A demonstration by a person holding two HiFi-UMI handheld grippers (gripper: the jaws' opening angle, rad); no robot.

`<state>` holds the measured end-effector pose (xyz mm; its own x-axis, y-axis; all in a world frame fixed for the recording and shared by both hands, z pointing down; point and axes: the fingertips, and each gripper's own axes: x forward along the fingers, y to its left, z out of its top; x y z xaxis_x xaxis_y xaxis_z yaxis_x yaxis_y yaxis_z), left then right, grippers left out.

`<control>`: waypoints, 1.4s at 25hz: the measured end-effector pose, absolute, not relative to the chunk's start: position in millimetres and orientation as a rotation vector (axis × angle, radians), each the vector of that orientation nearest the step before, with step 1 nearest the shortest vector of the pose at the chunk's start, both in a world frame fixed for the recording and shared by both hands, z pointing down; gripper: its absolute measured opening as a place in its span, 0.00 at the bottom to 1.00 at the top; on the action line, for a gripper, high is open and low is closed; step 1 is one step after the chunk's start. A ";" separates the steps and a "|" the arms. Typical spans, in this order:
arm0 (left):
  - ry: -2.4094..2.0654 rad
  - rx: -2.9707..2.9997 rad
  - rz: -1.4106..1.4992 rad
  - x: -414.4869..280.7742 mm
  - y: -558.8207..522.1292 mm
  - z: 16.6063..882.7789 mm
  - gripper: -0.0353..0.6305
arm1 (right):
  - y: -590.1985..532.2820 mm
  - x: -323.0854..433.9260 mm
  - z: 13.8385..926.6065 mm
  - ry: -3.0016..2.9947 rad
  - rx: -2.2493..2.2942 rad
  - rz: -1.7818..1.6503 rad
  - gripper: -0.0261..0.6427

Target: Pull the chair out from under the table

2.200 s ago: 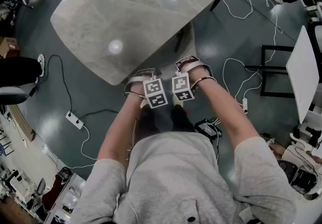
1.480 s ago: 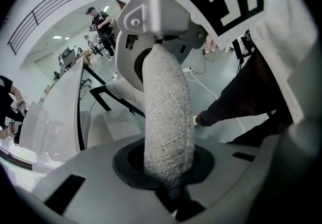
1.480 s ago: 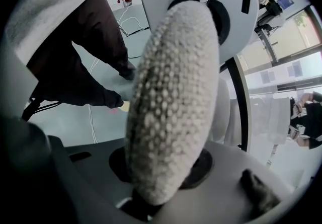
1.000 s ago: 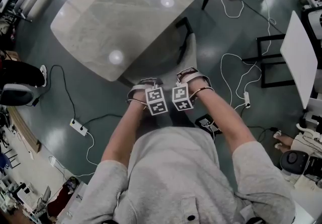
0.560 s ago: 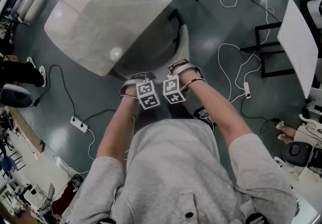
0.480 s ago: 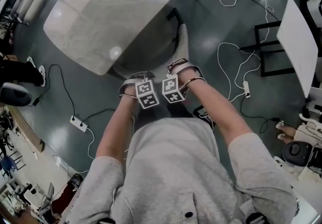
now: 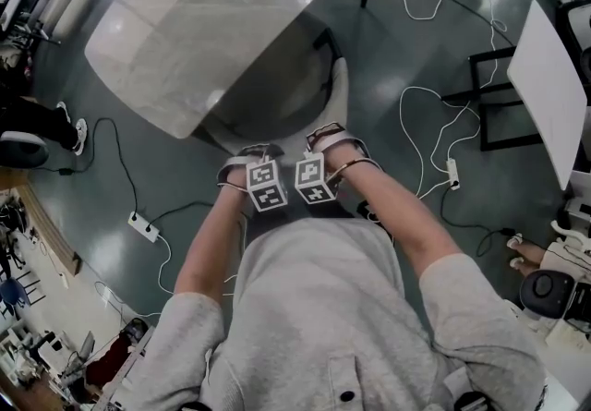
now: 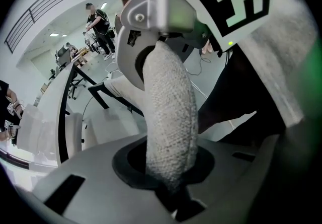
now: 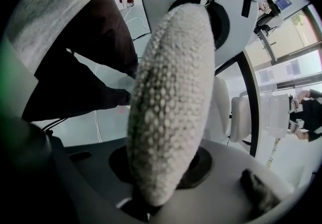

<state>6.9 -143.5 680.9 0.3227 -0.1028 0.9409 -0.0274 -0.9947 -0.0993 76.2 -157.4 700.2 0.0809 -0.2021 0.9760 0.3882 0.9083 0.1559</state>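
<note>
The chair (image 7: pixel 338 95) has slid farther out from under the table (image 7: pixel 185 21) than it was two seconds ago, though its seat is still partly beneath the tabletop at 11 o'clock. At the chair's 6 o'clock, the left gripper (image 7: pixel 246 158) and right gripper (image 7: pixel 327 138) each clamp narrowly parted jaws on the woven backrest rim (image 8: pixel 168 117). Floor cables (image 7: pixel 434 123) trail at 3 o'clock.

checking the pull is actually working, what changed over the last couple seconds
The chair has slid out from under the table toward the person, so more of its seat shows past the table edge. The left gripper and right gripper came back with it. Unchanged: both stay clamped on the chair's top edge.
</note>
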 end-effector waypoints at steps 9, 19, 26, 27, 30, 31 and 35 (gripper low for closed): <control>0.149 -2.497 -1.839 15.4 -130.1 685.0 0.17 | -144.6 85.1 702.2 -1.430 -0.170 -0.454 0.18; 0.315 -2.490 -1.900 17.8 -135.2 684.5 0.27 | -155.0 89.7 694.6 -1.736 -0.139 -0.502 0.26; 0.181 -2.405 -1.942 15.2 -128.5 690.1 0.20 | -153.3 91.8 710.4 -1.708 -0.236 -0.530 0.23; 0.167 -2.395 -1.940 13.0 -128.2 690.2 0.19 | -152.9 90.0 710.4 -1.705 -0.246 -0.532 0.22; 0.175 -2.392 -1.933 12.6 -128.5 690.3 0.18 | -152.3 89.4 710.6 -1.701 -0.258 -0.538 0.20; 0.178 -2.395 -1.930 14.9 -128.0 690.4 0.17 | -151.3 91.6 710.7 -1.699 -0.263 -0.539 0.19; 0.169 -2.407 -1.930 16.6 -125.1 690.3 0.17 | -146.9 94.1 710.1 -1.691 -0.280 -0.539 0.17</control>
